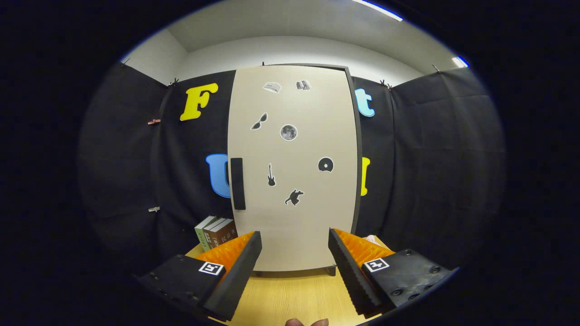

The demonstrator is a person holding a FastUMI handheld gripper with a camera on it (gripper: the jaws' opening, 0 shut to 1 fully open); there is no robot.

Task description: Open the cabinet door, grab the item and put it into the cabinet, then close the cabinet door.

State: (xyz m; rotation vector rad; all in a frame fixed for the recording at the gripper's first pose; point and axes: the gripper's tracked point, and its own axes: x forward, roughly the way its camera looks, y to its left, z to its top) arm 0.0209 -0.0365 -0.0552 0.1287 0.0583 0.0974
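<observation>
Standing shut on the table [290, 299], the cabinet [292, 167] fills the middle ground beyond the fingers, its pale door [308, 217] flush and facing the gripper [294, 253], with a dark frame edge showing down its right side. The booth wall of black cloth hangs behind and to either side of it. The table is light wood grain; the cabinet's small feet rest on it just ahead of the fingertips. A dark vertical handle [238, 183] sits on the door's left edge, about mid-height. Left of the cabinet, near its lower corner and just beyond the left finger, a short row of books [216, 232] stands upright on the table, spines outward; these look to be the item, outside the cabinet and touching nothing of the gripper. The gripper's fingers are spread wide apart, holding nothing, with bare table and the door's lower part seen between them. A small pale object peeks out behind the right finger; cannot tell what it is. Several small stickers [288, 132] dot the door: a round one near centre, a disc to its right, a guitar shape and an animal shape lower down, sunglasses and two small ones near the top. Fingertips of a person's hand [307, 322] show at the near table edge.
</observation>
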